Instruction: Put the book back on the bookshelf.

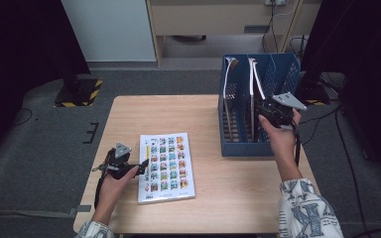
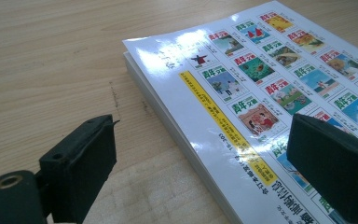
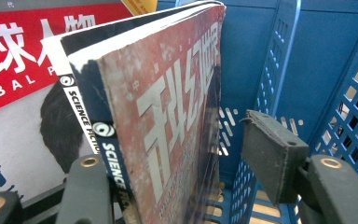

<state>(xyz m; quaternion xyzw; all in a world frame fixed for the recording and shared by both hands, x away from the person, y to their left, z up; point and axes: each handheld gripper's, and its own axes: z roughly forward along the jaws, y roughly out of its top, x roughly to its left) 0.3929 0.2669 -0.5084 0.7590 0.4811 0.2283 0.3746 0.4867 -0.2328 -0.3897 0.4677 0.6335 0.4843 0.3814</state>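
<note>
Two grippers' jaws apart: left gripper (image 2: 200, 158) straddling book (image 2: 261, 102) edge; right gripper (image 3: 177, 163) around magazine (image 3: 168, 121), lower part cut off.

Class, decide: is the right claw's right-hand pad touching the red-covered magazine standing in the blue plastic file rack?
Apart. The right gripper view shows blue rack wall between that pad and the magazine cover.

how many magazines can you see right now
3: one magazine flat on the table, two standing in the blue file rack, red-covered and science fiction. Others may be hidden.
</note>
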